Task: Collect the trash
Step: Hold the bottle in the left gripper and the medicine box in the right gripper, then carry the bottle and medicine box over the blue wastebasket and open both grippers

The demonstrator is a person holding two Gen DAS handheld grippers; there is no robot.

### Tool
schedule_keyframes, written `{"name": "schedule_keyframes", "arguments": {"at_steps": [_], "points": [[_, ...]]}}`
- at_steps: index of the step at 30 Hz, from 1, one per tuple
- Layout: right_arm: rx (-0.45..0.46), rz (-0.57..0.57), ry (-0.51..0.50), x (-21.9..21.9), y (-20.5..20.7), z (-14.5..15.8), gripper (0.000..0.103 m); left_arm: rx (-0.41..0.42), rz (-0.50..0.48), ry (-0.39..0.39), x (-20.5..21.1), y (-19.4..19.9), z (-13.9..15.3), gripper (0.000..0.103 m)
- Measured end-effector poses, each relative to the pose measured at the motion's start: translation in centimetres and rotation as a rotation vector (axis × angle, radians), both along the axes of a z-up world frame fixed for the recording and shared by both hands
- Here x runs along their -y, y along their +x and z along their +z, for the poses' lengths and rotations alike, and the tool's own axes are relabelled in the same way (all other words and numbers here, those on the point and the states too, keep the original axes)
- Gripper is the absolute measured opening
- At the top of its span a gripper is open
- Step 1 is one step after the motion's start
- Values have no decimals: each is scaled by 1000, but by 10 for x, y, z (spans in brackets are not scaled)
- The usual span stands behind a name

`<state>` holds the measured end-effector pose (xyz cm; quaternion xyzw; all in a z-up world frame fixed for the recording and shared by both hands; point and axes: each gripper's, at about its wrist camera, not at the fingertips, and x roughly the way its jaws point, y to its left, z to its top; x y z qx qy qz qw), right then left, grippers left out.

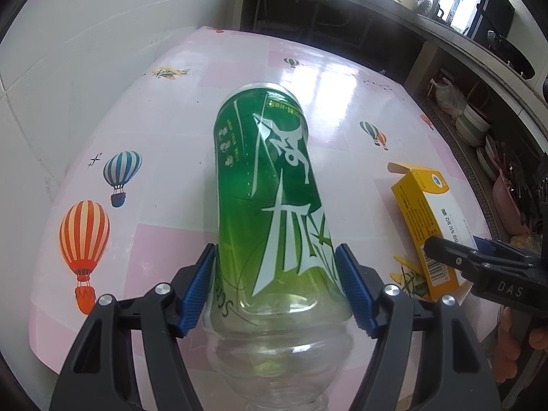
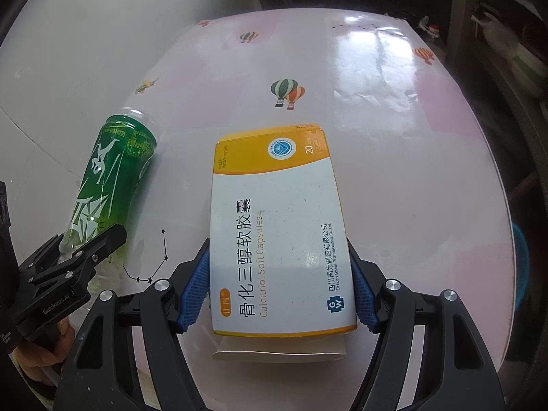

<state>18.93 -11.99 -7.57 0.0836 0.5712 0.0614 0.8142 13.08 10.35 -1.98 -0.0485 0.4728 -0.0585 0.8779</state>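
The left gripper [image 1: 275, 287] is clamped on a green plastic bottle [image 1: 270, 185], its two blue pads [image 1: 198, 287] pressed against the bottle's sides near the clear shoulder. The bottle runs away from the gripper toward the far side of the table [image 1: 346, 78], neck nearest the camera and base pointing away. From the right wrist view the same bottle [image 2: 109, 178] shows at the left, slanting up and away from the left gripper [image 2: 85, 246], above the pale tabletop near the white tiled wall [image 1: 85, 34].

The right gripper [image 2: 279, 291] grasps a medicine box [image 2: 277, 226], white on its face with yellow bands at the near and far ends. Its blue pads [image 2: 195, 291] press against the box's two long edges at the near half. The box stretches away from the gripper toward the middle of the table [image 2: 411, 137], and a loose flap [image 2: 279, 351] hangs open at its near end, between the gripper's arms. In the left wrist view the box [image 1: 421, 219] sits to the right of the bottle, with its far flap open and the right gripper [image 1: 455, 263] reaching in from the right edge.

The table wears a pink and white cloth printed with hot-air balloons [image 1: 84, 239] and small aeroplanes. At the far right, shelves [image 1: 479, 130] hold stacked bowls. Part of a hand [image 2: 44, 356] shows at the lower left of the right wrist view, under the left gripper.
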Motion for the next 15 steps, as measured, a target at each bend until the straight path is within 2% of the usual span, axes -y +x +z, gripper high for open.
{"name": "schedule_keyframes", "arguments": {"at_steps": [7,15], "points": [[17,-54,40,16,-5,9,67,-7,-40,-35,6,-4,6,68],[76,-131,109,54,-22,27,67,23,-106,-55,33,-2,31,68]]}}
